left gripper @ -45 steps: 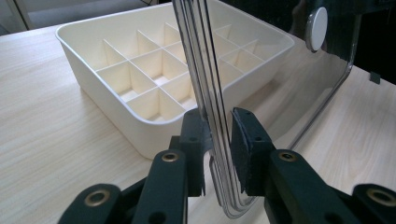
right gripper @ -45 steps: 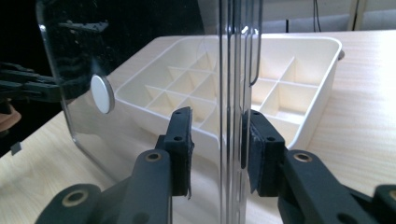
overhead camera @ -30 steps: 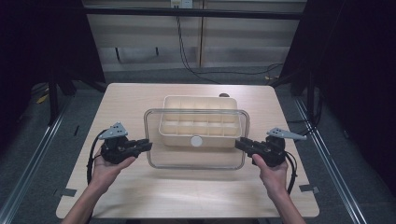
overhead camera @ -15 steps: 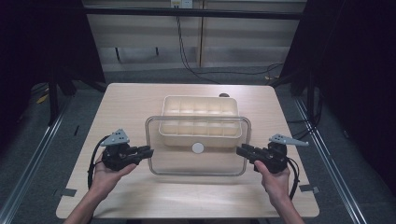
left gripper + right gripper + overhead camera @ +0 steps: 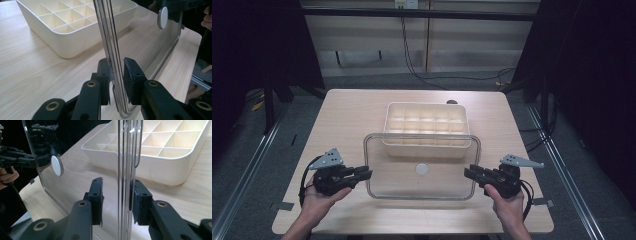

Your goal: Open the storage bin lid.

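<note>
Clear lid (image 5: pixel 422 167), with a white round knob (image 5: pixel 422 169) at its middle, is held level above the tabletop (image 5: pixel 347 115), overlapping the near edge of the cream divided box (image 5: pixel 427 122). Carrying it by opposite short edges keeps it flat. Left hand-held gripper (image 5: pixel 364 174) has both jaws around the lid's edge, apparently pinching it. Right hand-held gripper (image 5: pixel 469 173) straddles the opposite edge; one pad shows a gap, so its hold is uncertain. Visible box compartments are empty.
</note>
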Available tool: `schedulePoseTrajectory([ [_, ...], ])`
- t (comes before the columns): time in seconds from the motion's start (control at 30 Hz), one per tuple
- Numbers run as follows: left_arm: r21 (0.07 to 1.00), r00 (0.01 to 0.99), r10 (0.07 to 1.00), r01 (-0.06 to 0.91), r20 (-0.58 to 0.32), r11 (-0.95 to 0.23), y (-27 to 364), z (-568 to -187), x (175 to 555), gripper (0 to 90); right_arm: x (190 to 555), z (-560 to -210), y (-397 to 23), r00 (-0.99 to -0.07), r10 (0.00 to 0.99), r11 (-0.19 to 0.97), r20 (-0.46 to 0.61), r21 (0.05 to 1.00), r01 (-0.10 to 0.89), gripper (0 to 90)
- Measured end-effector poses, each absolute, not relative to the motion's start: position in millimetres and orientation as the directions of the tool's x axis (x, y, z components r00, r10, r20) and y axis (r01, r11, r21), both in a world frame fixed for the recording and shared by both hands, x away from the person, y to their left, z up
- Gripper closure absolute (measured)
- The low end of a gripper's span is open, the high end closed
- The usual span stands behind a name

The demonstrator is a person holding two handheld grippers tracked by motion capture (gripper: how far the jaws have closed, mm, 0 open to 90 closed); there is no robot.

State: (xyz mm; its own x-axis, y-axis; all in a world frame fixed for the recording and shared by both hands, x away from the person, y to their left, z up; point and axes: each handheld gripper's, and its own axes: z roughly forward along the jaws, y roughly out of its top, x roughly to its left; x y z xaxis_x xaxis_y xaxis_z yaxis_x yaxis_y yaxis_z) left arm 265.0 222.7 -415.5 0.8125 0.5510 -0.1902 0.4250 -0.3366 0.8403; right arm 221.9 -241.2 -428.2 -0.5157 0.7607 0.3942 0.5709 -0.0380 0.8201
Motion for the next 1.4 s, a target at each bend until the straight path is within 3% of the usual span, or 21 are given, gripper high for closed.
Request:
schedulePoseTrajectory([
  [0.73,0.774,0.807,0.557,0.477,-0.197,-0.417,220,-443,239,75.3,190,-453,-236,-0.503,0.760,0.011,0.412,0.766,0.643,65.0],
  [1.1,0.767,0.811,0.560,0.466,-0.171,-0.441,214,-452,249,69.9,200,-461,-236,-0.477,0.779,0.024,0.407,0.741,0.671,64.0],
  [1.4,0.751,0.815,0.554,0.472,-0.172,-0.462,210,-455,256,67.7,215,-464,-232,-0.475,0.804,0.088,0.359,0.717,0.691,56.8],
])
